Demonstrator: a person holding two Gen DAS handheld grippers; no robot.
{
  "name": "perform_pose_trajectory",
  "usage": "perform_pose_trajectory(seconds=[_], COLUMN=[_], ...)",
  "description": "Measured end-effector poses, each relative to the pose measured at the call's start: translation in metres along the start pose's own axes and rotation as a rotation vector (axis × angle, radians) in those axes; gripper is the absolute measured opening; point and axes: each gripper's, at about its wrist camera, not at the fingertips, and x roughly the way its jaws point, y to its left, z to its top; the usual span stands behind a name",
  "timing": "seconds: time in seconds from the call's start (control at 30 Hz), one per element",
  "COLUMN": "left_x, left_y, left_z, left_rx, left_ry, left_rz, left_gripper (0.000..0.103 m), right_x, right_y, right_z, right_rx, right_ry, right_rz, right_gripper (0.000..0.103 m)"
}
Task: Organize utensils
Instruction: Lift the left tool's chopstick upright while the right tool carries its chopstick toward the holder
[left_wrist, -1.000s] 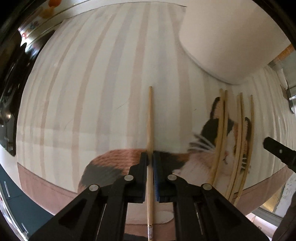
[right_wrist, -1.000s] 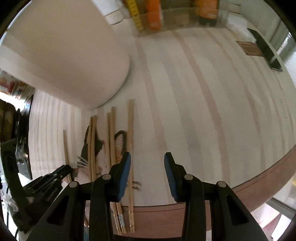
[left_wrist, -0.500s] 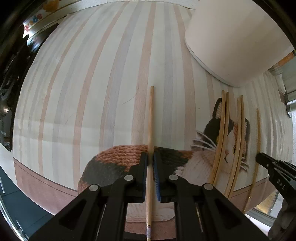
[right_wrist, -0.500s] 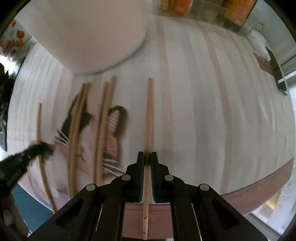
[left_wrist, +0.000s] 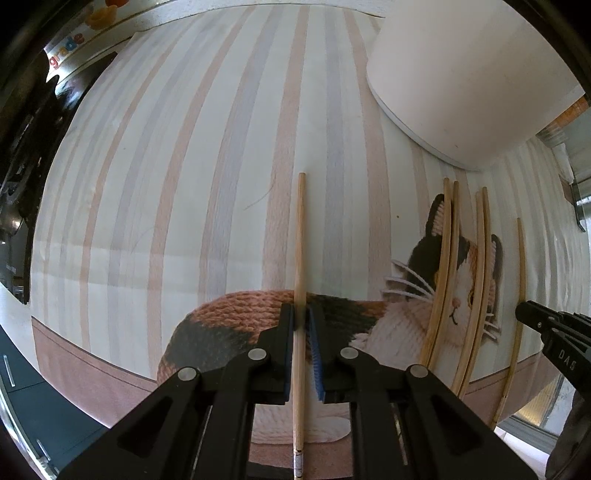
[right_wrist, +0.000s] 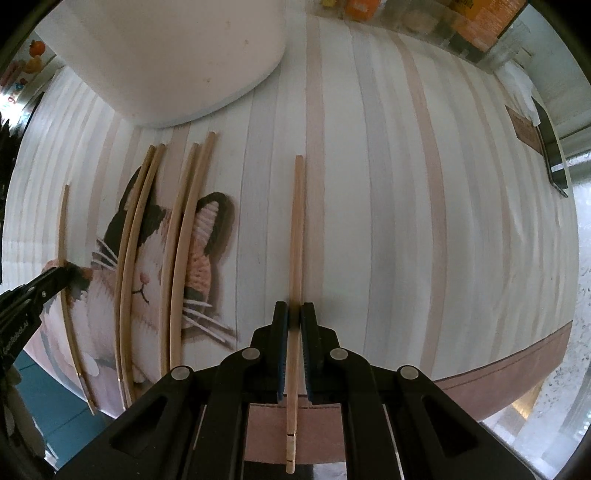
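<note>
My left gripper (left_wrist: 302, 320) is shut on a single wooden chopstick (left_wrist: 300, 236) that points forward over the cat-print mat (left_wrist: 147, 184). My right gripper (right_wrist: 294, 315) is shut on another wooden chopstick (right_wrist: 296, 229), held the same way. Several more chopsticks (right_wrist: 162, 236) lie side by side on the cat picture between the two grippers; they also show in the left wrist view (left_wrist: 465, 266). A large white container (right_wrist: 166, 55) stands just beyond them, also in the left wrist view (left_wrist: 461, 74).
The mat's brown border (right_wrist: 517, 373) marks the near table edge. Orange packages and clear containers (right_wrist: 443, 22) line the back. A dark flat object (right_wrist: 550, 147) lies at the far right. Dark appliances (left_wrist: 22, 147) stand at the left.
My right gripper moved onto the rightmost chopstick and shut on it, then lifted it clear to the right. My left gripper keeps its chopstick and has drawn back and up a little.
</note>
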Motion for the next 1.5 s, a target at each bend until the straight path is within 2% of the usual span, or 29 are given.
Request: perform_pose_trajectory(seconds=[0.13,0.2,0.33,0.47,0.83,1.0,1.1,1.37,1.5], left_x=[0.000,0.001,0.000,-0.026,-0.119,-0.162,-0.192,-0.288,-0.328], left_y=[-0.001,-0.005,-0.011,-0.013,-0.017,-0.013,-0.011,-0.013,-0.021], left_z=[0.000,0.001,0.001,-0.002,0.012,0.025,0.031,0.038,0.046], left_rx=[0.012,0.021,0.009,0.009,-0.018,-0.035,-0.058,-0.087,-0.070], left_ry=[0.003,0.003,-0.015,-0.104,-0.356,-0.458,-0.514,-0.667,-0.739], left_rz=[0.008,0.024,0.069,0.102,0.124,0.100,0.062,-0.115,-0.151], left_gripper=[0.009,0.005,0.004,0.004,0.004,0.004,0.004,0.004,0.004], right_x=[0.004,0.004,0.005,-0.001,-0.065,-0.102,-0.125,-0.213,-0.270], right_y=[0.005,0.004,0.007,-0.002,-0.030,-0.039,-0.044,-0.056,-0.051], right_z=[0.007,0.010,0.016,0.008,0.001,0.000,-0.002,0.010,0.023], right_rx=[0.002,0.003,-0.005,0.036,0.152,0.180,0.198,0.248,0.231], right_ry=[0.005,0.006,0.000,-0.029,-0.264,-0.380,-0.440,-0.628,-0.743], right_rz=[0.006,0.007,-0.007,0.024,0.097,0.103,0.120,0.260,0.340], right_gripper=[0.008,0.008,0.007,0.007,0.007,0.007,0.007,0.007,0.007])
